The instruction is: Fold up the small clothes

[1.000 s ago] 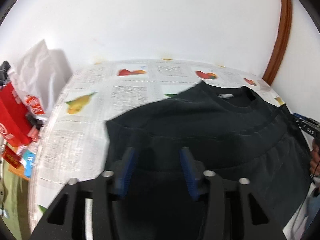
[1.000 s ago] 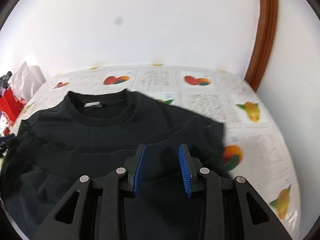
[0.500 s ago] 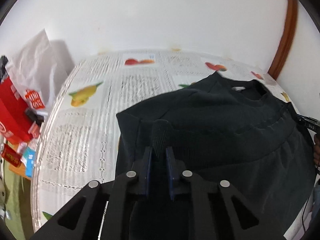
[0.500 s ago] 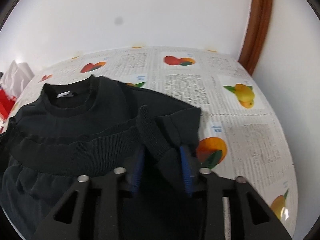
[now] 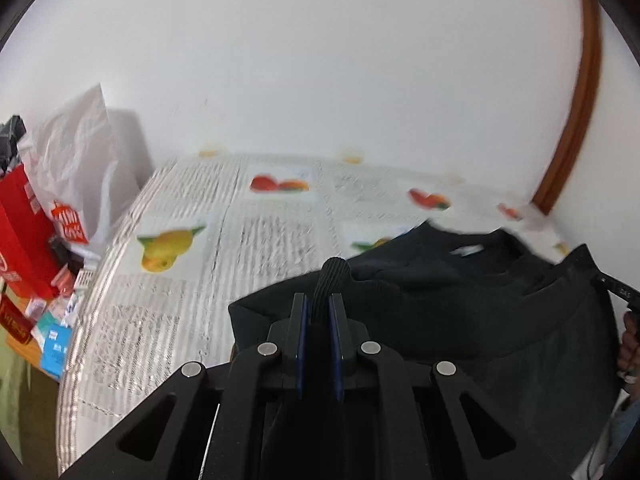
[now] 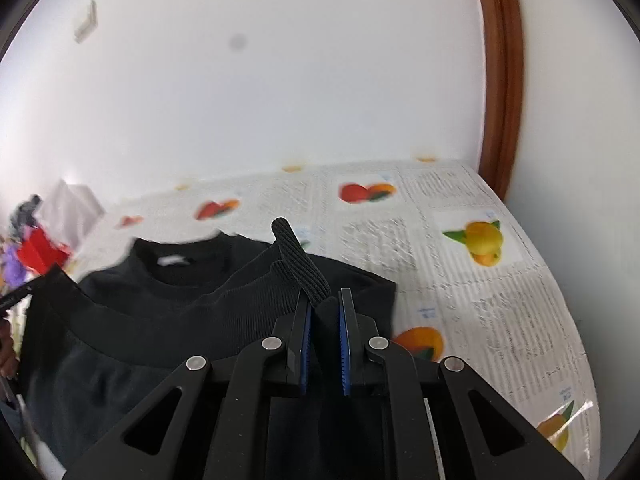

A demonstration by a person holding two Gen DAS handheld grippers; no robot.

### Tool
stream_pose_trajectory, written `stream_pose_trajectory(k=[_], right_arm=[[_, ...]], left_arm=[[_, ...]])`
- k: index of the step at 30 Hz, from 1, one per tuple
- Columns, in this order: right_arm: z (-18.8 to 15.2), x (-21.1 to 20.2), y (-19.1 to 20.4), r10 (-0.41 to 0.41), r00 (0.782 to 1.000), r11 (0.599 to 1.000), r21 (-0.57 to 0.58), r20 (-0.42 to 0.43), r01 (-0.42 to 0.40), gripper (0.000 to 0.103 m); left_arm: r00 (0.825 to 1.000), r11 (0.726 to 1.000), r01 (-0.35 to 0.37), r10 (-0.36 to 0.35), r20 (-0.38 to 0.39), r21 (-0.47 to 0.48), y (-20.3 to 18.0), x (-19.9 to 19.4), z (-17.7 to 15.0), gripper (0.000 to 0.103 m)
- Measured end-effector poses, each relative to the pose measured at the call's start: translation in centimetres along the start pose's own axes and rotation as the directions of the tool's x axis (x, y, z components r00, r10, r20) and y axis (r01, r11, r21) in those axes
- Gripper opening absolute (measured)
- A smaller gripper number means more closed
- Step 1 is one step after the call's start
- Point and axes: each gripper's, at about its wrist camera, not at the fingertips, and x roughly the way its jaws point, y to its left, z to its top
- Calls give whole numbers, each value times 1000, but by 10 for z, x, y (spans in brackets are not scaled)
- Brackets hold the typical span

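1. Black sweatshirt [image 5: 460, 312] lies on the table, lower centre to lower right in the left-wrist view, lower left to centre in the right-wrist view [image 6: 180, 320]. White neck label faces up at the collar.
2. Left gripper [image 5: 319, 308] is pressed tight on a fold of ribbed hem, which pokes up above the blue pads [image 5: 301, 340].
3. Right gripper [image 6: 325, 308] has its jaws closing; a ribbed band of the same garment sits pinched between them, rising toward upper left.
4. Change from a second ago: both grippers then stood spread over flat cloth; now each has a ridge of hem gathered up, and the hem line sits closer to the collar.
5. Surface: tablecloth [image 6: 500, 304] with newsprint pattern and fruit pictures, bare at right in the right-wrist view and at left in the left-wrist view [image 5: 168, 312].
6. Room: plain white wall [image 5: 320, 72]; brown wooden trim [image 6: 500, 80] at upper right.
7. Clutter at left edge: white plastic bag [image 5: 84, 152], red bag [image 5: 24, 232], small boxes below.
8. A person's hand [image 5: 630, 340] shows at the far right edge, blurred.
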Motion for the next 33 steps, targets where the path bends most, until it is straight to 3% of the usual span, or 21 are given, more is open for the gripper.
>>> stream_pose_trajectory(k=[4, 11, 14, 19, 27, 33], right_arm=[[-13, 34, -10, -37, 995, 999, 27, -96, 40, 12], [-16, 39, -8, -58, 991, 998, 7, -125, 59, 17], [-15, 30, -7, -89, 986, 996, -15, -141, 88, 34], [-34, 0, -16, -69, 984, 998, -25, -164, 66, 51], [-87, -34, -34, -43, 980, 998, 28, -193, 49, 54], [-102, -40, -37, -6, 984, 996, 92, -177, 22, 54]], left_arm=[[996, 999, -45, 45, -77, 8, 0, 27, -9, 11], [989, 999, -45, 44, -140, -3, 3, 38, -11, 16], [988, 999, -36, 38, -151, 13, 2, 28, -12, 19], [985, 1000, -21, 24, -172, 22, 10, 2, -28, 43], [975, 999, 36, -34, -221, 5, 38, -41, -73, 45], [975, 999, 35, -39, -218, -21, 51, -62, -101, 48]])
